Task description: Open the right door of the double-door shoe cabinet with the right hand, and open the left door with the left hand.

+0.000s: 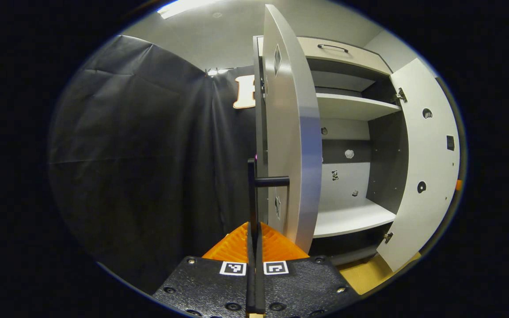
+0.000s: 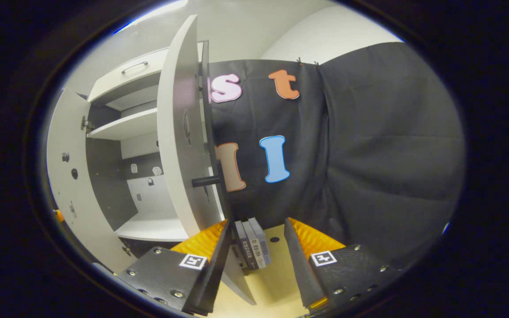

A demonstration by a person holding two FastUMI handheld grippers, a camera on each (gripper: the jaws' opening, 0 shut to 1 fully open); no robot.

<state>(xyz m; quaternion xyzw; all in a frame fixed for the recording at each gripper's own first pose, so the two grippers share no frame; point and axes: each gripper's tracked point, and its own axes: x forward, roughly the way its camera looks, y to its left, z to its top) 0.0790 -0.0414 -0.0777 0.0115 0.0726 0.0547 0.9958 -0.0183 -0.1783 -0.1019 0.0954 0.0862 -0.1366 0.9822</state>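
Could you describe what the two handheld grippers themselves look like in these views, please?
Each gripper shows a dark, textured plate studded with round screws, and orange ribbed pieces ahead of it. The left gripper carries two square black-and-white markers side by side on its plate. The right gripper has two separate plates, one marker on each. No cables, sleeves or hands appear.
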